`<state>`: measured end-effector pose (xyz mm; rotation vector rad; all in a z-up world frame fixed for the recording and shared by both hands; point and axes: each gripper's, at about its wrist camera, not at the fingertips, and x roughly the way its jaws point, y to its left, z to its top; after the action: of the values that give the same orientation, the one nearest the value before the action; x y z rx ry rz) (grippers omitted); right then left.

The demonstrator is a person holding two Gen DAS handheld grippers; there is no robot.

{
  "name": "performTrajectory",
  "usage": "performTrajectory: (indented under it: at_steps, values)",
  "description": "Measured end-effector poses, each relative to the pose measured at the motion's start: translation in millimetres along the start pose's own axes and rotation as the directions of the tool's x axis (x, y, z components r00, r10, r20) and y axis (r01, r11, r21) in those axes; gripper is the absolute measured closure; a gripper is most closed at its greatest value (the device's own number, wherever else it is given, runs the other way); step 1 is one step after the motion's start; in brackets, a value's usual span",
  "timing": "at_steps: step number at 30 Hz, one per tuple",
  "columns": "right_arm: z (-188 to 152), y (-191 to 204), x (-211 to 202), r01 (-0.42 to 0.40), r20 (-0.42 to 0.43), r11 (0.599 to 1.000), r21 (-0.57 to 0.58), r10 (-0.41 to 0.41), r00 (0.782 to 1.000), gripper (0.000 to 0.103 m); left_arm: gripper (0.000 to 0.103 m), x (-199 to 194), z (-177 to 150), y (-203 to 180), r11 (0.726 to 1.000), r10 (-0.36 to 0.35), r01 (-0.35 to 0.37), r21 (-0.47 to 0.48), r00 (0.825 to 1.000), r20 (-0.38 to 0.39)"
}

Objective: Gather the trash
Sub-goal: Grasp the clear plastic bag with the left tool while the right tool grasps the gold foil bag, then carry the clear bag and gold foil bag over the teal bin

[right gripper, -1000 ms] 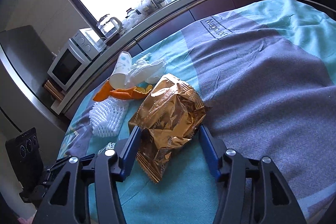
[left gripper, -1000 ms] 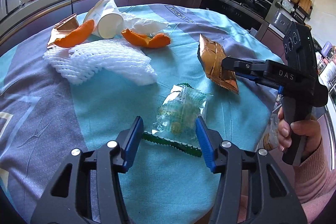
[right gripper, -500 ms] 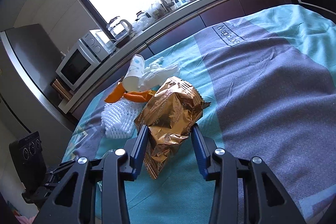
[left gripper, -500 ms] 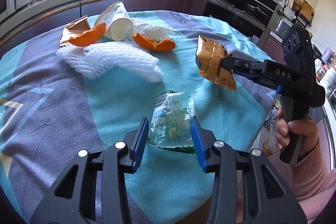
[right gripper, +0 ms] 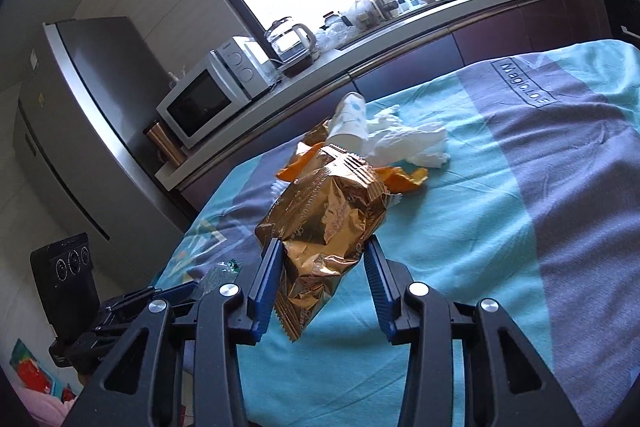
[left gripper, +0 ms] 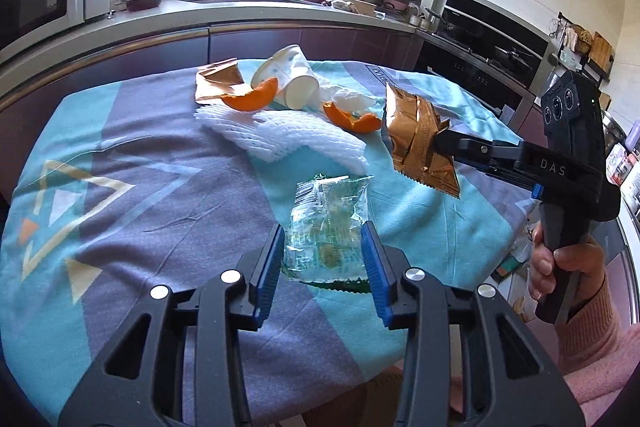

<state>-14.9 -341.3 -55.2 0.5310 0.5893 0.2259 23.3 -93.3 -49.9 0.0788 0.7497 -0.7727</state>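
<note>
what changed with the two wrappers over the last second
Both grippers closed and lifted: the left gripper took the clear green-edged wrapper off the tablecloth, the right gripper the gold foil wrapper. The paper cup, orange peels and foam net stayed put.

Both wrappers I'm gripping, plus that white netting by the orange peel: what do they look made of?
Gold wrapper: likely metallised film, mirror-shiny and sharply creased. Clear wrapper: thin see-through plastic with a green serrated edge. White netting: looks like soft matte foam mesh.
</note>
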Motion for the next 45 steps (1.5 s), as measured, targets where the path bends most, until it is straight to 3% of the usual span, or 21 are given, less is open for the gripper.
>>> performTrajectory:
  at_steps: [17,26,34,45]
  values:
    - [2,89,54,-0.165,-0.110,0.976,-0.143,0.150,0.983,0.063,0.064,-85,-22,77,0.976,0.168,-0.150,-0.155,0.980,0.111]
    - [-1,121,76,-0.225,-0.167,0.956,-0.188,0.195,0.967,0.063,0.064,-115,-37,107,0.953,0.220,-0.183,-0.241,0.966,0.135]
    - [-4,151,97,-0.286,-0.220,0.931,-0.226,0.237,0.946,0.063,0.064,-138,-45,126,0.927,0.285,-0.232,-0.294,0.947,0.152]
    - [-11,197,136,-0.373,-0.312,0.888,-0.268,0.286,0.906,0.063,0.064,-177,-65,163,0.867,0.399,-0.315,-0.386,0.903,0.159]
